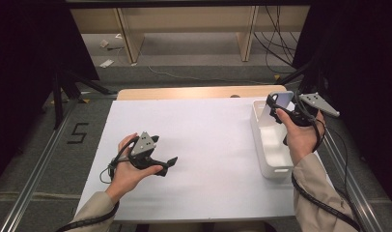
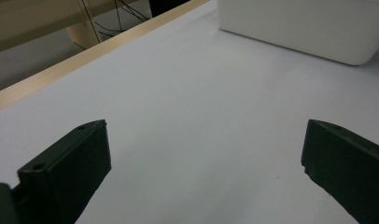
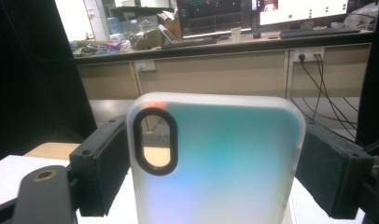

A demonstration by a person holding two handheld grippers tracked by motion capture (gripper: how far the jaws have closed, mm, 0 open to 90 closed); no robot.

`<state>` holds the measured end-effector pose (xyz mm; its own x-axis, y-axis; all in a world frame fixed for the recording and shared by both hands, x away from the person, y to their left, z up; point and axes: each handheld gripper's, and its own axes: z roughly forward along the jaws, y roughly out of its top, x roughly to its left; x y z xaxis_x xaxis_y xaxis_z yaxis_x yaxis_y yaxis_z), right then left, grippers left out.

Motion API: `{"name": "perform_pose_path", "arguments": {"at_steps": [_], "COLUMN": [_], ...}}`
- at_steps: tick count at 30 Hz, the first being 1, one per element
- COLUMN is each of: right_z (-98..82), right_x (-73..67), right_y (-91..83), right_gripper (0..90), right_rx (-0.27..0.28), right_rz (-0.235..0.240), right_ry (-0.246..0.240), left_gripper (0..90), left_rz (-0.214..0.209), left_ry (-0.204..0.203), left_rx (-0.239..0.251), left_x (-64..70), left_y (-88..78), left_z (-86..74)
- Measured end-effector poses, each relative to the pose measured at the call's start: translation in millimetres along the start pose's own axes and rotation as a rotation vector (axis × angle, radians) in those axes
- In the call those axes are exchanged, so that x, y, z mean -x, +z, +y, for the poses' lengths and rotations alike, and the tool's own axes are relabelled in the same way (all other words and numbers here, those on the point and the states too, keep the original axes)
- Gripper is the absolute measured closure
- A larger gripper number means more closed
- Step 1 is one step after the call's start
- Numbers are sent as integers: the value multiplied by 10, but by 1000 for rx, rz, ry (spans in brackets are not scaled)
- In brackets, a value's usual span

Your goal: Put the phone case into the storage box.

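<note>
A translucent phone case (image 1: 280,100) with an oval black-rimmed camera cut-out stands upright in my right gripper (image 1: 277,107), held above the far end of a white bin (image 1: 263,145). In the right gripper view both black pads press the sides of the phone case (image 3: 234,168), so the right gripper (image 3: 211,158) is shut on it. My left gripper (image 1: 165,151) rests low over the white table sheet (image 1: 208,145) at the left, open. The left gripper view shows the left gripper (image 2: 204,135) with wide-apart jaws and only bare sheet between them.
The white bin (image 2: 299,28) sits along the table's right side, and its visible inside looks bare. A wooden table edge (image 1: 194,92) runs along the back. Metal rails (image 1: 37,169) flank the table, and cables (image 1: 276,43) lie on the floor beyond.
</note>
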<state>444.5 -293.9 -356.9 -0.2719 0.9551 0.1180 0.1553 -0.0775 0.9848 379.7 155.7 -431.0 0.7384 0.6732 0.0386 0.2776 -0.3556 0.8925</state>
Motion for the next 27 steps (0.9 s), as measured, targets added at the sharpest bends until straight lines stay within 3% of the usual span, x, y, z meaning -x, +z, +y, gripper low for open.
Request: {"name": "perform_pose_path", "arguments": {"at_steps": [27], "right_z": [-38], "right_x": [55], "right_y": [28], "right_gripper": [182], "right_rx": [-19], "right_rz": [-18], "right_ry": [-9], "left_gripper": [7], "left_rz": [-1], "left_ry": [0], "left_rx": [0], "left_x": [-2], "left_y": [1], "left_z": [0]}}
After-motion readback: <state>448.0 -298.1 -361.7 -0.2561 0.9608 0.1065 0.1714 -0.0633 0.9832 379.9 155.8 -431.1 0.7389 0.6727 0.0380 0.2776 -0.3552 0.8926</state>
